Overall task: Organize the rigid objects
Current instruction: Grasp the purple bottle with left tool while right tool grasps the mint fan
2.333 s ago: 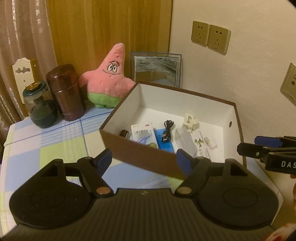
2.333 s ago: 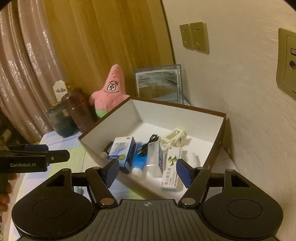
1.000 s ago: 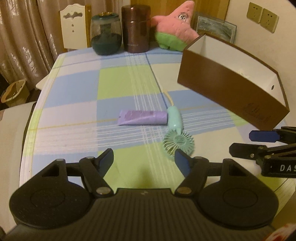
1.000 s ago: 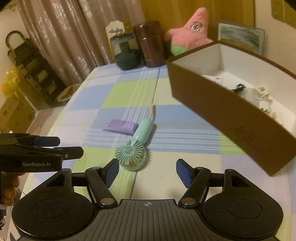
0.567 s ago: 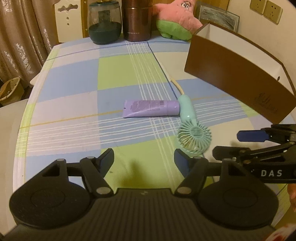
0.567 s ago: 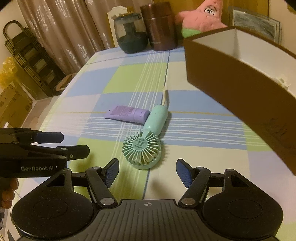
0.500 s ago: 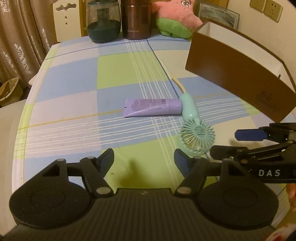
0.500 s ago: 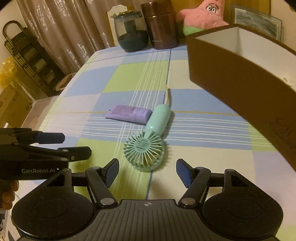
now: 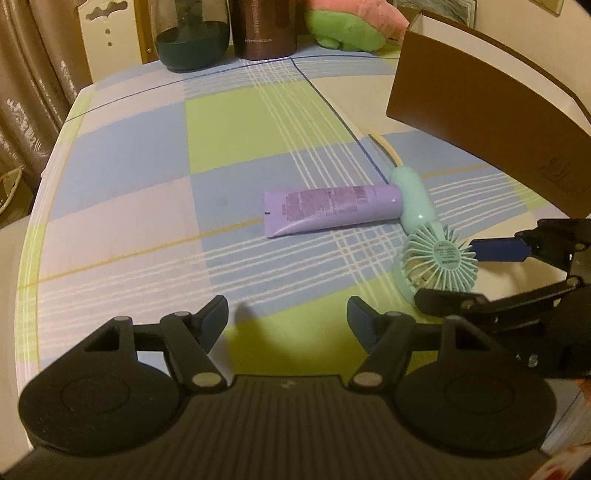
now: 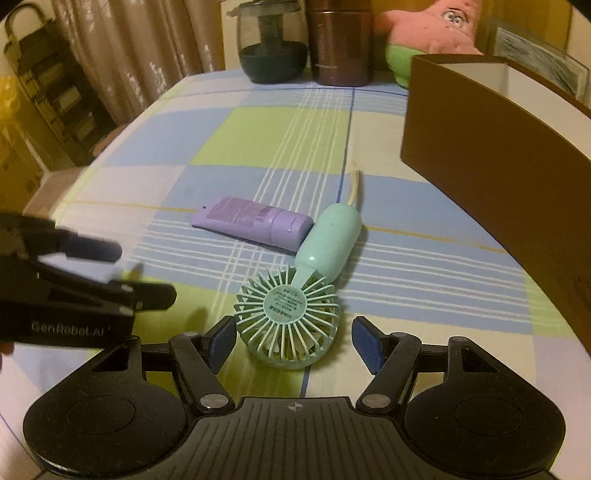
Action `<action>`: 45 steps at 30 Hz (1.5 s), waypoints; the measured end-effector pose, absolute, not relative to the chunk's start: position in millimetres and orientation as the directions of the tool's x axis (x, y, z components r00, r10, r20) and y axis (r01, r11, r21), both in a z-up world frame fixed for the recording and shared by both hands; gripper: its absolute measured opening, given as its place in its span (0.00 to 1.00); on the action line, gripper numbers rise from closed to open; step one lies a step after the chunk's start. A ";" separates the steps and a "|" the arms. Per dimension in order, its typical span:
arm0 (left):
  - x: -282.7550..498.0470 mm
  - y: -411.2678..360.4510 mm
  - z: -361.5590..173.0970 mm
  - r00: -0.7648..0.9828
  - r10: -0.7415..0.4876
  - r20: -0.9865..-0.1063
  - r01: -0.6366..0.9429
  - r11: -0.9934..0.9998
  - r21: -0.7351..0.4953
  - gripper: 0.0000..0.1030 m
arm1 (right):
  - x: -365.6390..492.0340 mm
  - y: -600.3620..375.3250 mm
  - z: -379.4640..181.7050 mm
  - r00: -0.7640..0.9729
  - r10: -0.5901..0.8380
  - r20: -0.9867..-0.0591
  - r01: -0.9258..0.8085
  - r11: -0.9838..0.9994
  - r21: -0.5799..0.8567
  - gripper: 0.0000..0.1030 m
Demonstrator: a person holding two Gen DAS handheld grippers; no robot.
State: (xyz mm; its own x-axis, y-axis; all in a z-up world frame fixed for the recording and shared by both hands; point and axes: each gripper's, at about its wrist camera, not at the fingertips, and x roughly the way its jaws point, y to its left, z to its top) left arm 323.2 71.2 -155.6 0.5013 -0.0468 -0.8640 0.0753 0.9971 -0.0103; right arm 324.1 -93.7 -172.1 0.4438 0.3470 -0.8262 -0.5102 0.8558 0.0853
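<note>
a table covered with a checked cloth (image 9: 140,155) of blue, pale green and white squares fills both views. on its right side stands a brown box (image 10: 491,158) with a white inside, its contents hidden by the near wall. at the far edge sit a pink and green plush toy (image 10: 432,22), a dark brown canister (image 10: 340,40) and a glass jar (image 10: 271,44) with a dark bottom.

near the middle of the cloth, in front of the box, lies the mint-green handheld fan (image 10: 299,295). it rests flat, its round slatted head toward the cameras with a small printed label at the hub, its smooth oval handle pointing away toward the box, and a cream strap trailing from the handle's end. a lilac tube (image 10: 255,223) with a worn label lies crosswise beside it, its cap end touching the fan's handle.

the right gripper (image 10: 293,341) has its blue-padded jaws spread wide on either side of the fan's head, the pads not pressing on it. the left gripper (image 9: 288,321) is also wide apart with nothing between its jaws, over bare cloth short of the tube.
</note>
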 end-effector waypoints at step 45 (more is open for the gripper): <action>406.7 17.4 -174.2 0.472 -0.151 -0.869 0.251 0.968 -0.032 0.33 | 360.5 -155.8 -157.4 0.529 0.300 -0.794 -0.377 0.921 0.097 0.68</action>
State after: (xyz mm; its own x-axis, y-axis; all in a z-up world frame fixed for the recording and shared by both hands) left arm 406.7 17.4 -174.2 0.4715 -0.1511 -0.8688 0.2506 0.9676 -0.0323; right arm 360.5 -155.8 -157.4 0.5287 0.3002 -0.7939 -0.3771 0.9211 0.0971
